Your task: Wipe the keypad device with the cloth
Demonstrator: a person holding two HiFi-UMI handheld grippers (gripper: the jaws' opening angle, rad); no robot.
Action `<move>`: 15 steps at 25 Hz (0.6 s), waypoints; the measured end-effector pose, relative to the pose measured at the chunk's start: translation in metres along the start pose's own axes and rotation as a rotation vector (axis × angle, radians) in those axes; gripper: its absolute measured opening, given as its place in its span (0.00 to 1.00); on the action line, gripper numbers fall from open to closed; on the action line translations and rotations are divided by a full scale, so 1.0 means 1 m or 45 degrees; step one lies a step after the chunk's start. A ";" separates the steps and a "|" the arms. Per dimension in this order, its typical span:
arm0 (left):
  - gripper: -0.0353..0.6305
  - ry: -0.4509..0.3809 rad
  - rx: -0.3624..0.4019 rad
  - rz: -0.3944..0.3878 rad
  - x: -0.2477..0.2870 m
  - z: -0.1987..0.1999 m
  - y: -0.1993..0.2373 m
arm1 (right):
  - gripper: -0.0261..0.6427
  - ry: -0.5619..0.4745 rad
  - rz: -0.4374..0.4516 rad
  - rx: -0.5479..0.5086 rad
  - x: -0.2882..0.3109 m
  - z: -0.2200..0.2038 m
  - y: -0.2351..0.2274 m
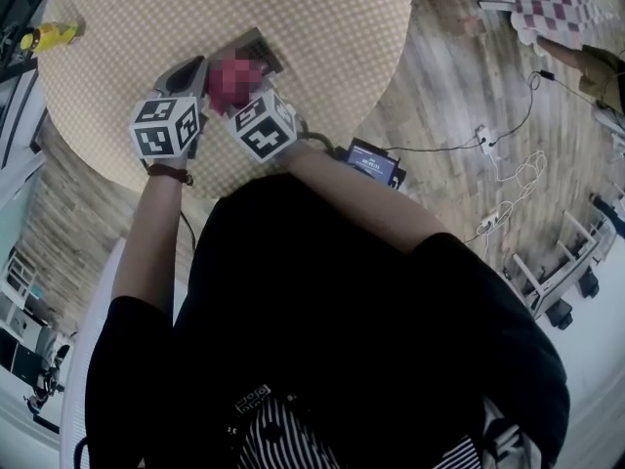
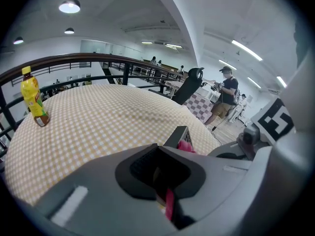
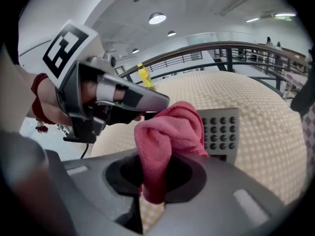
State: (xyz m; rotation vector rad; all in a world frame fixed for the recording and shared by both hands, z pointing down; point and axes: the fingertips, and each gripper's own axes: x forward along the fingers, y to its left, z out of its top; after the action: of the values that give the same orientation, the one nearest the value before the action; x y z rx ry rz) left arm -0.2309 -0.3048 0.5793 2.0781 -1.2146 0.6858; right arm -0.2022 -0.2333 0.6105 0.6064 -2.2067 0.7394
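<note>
- One bottle (image 2: 33, 100) stands upright near the far left edge of the bench (image 2: 98, 117). It holds a yellow drink and has a yellow cap.
- One keypad (image 3: 221, 129) is over the near half of the bench, between the two grippers. It is tilted up, and its rows of dark round buttons face the right gripper's camera.
- One pink cloth (image 3: 167, 132) is bunched against the left part of the keypad's face and touches it.
- Left gripper (image 2: 160, 176): the jaws are closed down narrow on the keypad's near edge, and the keypad's thin side rises just beyond them. A strip of pink shows low between the jaws, and I cannot tell what it is.
- Right gripper (image 3: 156, 178): the jaws are clamped on the lower end of the cloth, and the rest of the cloth bulges up above them.
- The two grippers are close together, and the left one's tip reaches the top of the cloth.
- The cloth hides the keypad's left columns in the right gripper view. In the left gripper view the gripper's own body hides most of the keypad.
- A dark railing (image 2: 88, 60) curves round behind the bench.
- On the wooden floor (image 1: 459, 76) to the right lie cables (image 1: 513, 179) and a power strip (image 1: 481, 137).
- A small lit screen (image 1: 376, 162) sits by the bench's near right edge.
- One person (image 2: 226, 100) stands far off to the right.
</note>
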 end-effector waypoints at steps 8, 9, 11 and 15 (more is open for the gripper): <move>0.04 -0.004 -0.001 0.000 -0.002 -0.001 0.001 | 0.15 0.018 0.031 -0.028 0.004 -0.005 0.008; 0.04 -0.006 -0.004 0.003 -0.002 -0.001 0.001 | 0.15 0.017 0.014 -0.008 0.000 -0.006 -0.001; 0.04 -0.010 -0.006 0.007 -0.001 0.000 0.002 | 0.15 0.016 -0.020 0.020 -0.006 -0.009 -0.015; 0.04 -0.012 -0.001 0.009 0.000 0.000 -0.001 | 0.15 0.009 -0.048 0.050 -0.012 -0.010 -0.024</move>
State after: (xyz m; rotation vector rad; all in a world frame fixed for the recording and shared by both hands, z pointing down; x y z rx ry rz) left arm -0.2302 -0.3045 0.5786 2.0797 -1.2280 0.6790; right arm -0.1755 -0.2420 0.6152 0.6619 -2.1725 0.7658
